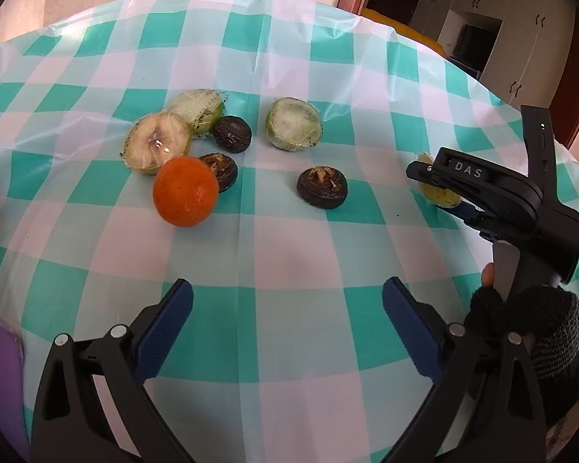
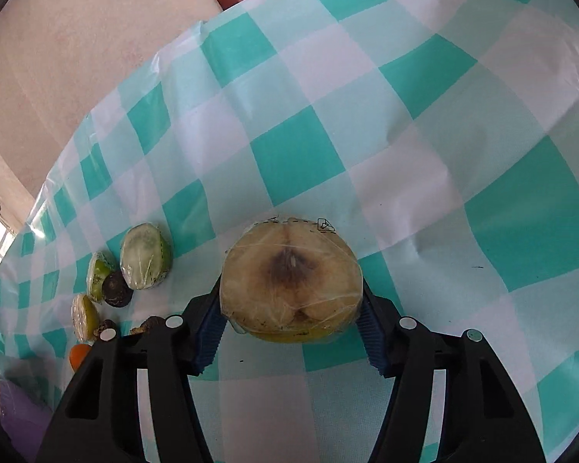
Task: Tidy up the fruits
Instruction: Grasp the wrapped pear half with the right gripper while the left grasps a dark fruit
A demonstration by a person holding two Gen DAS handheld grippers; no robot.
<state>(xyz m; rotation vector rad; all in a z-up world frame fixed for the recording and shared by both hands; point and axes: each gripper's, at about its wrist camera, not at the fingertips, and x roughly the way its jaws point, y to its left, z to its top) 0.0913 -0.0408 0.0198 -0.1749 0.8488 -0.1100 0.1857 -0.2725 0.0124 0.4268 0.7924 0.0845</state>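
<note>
- While the wrapped fruit half (image 2: 291,281) rests cut face up on the checked tablecloth (image 2: 405,115), it is bracketed by the blue pads (image 2: 208,332) of the right gripper (image 2: 289,324). The pads appear to touch its sides, so a grip is judged to be made, although firm pressure cannot be confirmed.
- This half is seen well apart from the other fruit; in the left wrist view it is mostly hidden behind the right gripper (image 1: 440,187).
- The left gripper (image 1: 287,328) is held wide open above bare cloth — nothing is between its fingers and nothing is touched.
- A loose cluster is seen on the far side of the cloth: an orange (image 1: 185,191), two wrapped halves (image 1: 158,142) (image 1: 197,110) and two dark round fruits (image 1: 232,133) (image 1: 220,169), set close together.
- Two items are seen outside that cluster: a third wrapped half (image 1: 294,124) and a third dark fruit (image 1: 322,187).
- Progress is judged as partial — some grouping is evident, but no container is visible and no sorting by kind is complete.
- Remaining work, as judged: the gripped half and the two stray pieces are to be brought to their like.
</note>
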